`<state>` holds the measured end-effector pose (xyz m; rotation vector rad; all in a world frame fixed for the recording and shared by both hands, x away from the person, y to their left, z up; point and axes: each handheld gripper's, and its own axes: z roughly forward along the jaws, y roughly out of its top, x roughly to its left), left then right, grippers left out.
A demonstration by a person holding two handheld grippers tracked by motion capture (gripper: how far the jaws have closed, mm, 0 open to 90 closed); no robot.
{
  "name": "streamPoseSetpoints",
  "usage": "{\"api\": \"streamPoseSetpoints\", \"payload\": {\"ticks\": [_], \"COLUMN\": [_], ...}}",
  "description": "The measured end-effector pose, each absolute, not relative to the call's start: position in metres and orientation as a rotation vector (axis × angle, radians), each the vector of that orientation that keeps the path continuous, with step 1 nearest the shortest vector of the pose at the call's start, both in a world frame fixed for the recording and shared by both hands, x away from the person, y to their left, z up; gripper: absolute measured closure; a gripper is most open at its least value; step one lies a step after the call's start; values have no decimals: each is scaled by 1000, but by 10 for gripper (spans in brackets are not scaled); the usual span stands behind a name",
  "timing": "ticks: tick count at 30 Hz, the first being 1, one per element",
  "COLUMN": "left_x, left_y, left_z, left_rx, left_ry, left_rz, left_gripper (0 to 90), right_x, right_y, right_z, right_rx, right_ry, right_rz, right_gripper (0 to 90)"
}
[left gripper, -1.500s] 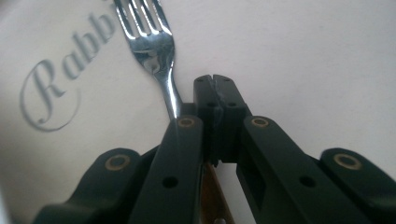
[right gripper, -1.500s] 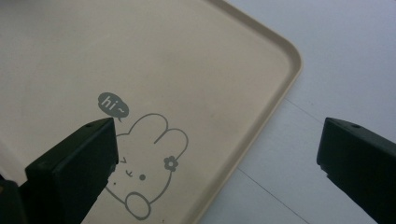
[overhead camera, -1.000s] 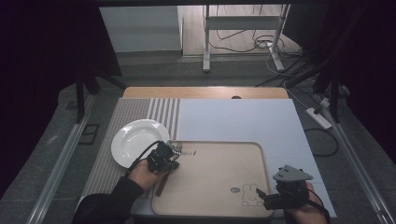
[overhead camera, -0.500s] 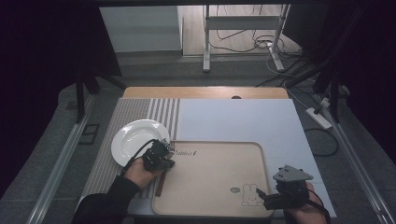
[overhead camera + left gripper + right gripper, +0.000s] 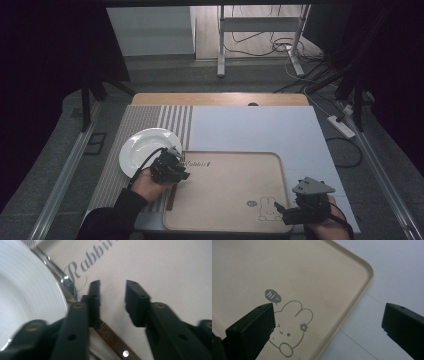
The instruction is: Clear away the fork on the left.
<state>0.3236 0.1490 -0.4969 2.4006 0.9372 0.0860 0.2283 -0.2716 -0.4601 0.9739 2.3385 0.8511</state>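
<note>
Tongs on my left [image 5: 111,293] are standing apart with nothing between them, hovering over the near-left part of the tray [image 5: 235,165] right where a wood-handled piece of cutlery [image 5: 113,340] is lying. In the left gripper view its riveted brown handle is running under the left jaw, and its metal end [image 5: 62,280] is tucked against the rim of the white plate [image 5: 22,302]. In the high view the handle [image 5: 171,199] is lying along the tray's left edge, near the counter's front-left corner, with the plate just beyond it toward the left edge.

I am judging this to be the pick-up step: I am lining up on the cutlery but not yet gripping it. The next move is calling for me to shift the left tongs so the handle sits between the jaws, lower, then close, without nudging the plate.

My right tongs [image 5: 327,322] are also wide apart and holding nothing, idling over the tray's near-right corner [image 5: 367,270].

Writing: the tray is reading "Rabbi…" in script [image 5: 85,267], the rest cut off, and a speech bubble saying "hi~" [image 5: 272,295] is sitting above a printed rabbit [image 5: 292,325].
</note>
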Motion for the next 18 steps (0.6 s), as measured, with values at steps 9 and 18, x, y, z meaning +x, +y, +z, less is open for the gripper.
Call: {"api": "streamPoseSetpoints", "payload": {"ticks": [9,18], "left_x": [319,317], "left_y": [159,170], "left_z": [-495,-493], "left_rx": [2328,2280], "left_ry": [917,872], "left_rz": [119,134], "left_gripper": [297,84], "right_x": [228,228], "right_y": [-271,-272], "right_z": [-460,-460], "right_rx": [974,973], "right_ry": [2338,2338], "right_rz": [850,851], "right_gripper": [0,0]}}
